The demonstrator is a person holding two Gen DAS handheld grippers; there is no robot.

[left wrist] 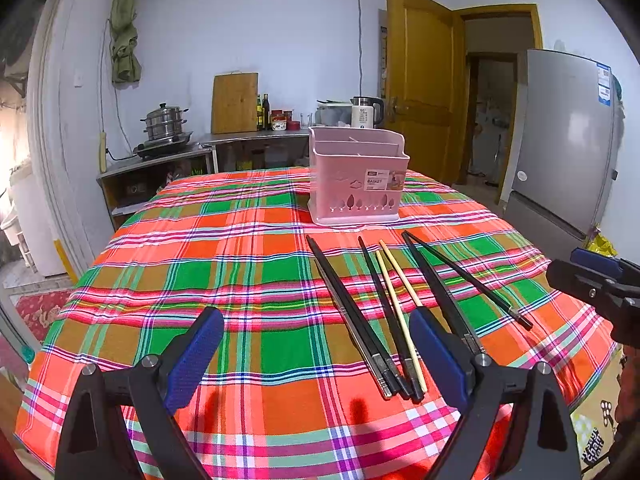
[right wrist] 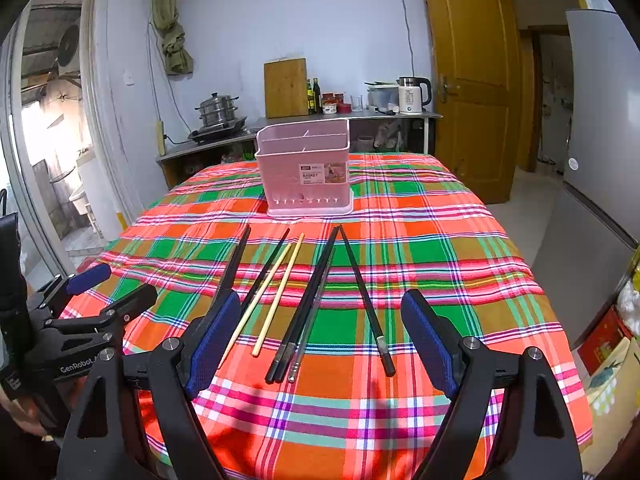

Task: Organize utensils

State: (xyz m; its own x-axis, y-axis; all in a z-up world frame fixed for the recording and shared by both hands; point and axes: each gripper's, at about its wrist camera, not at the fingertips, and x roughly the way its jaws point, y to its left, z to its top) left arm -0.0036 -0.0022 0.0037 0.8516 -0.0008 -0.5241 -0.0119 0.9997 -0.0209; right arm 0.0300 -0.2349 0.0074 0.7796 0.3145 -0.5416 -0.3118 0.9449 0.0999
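Nearest, the left gripper [left wrist: 316, 354] and right gripper [right wrist: 320, 340] hover above the plaid tablecloth [right wrist: 440, 248], jaws spread wide, holding nothing. Just beyond lie the chopsticks [right wrist: 298, 304], fanned out, long axes running toward the pink basket [right wrist: 306, 168], thick ends nearest the grippers. The right gripper's left finger hides one dark stick's near end. The basket's compartments are hard to make out.
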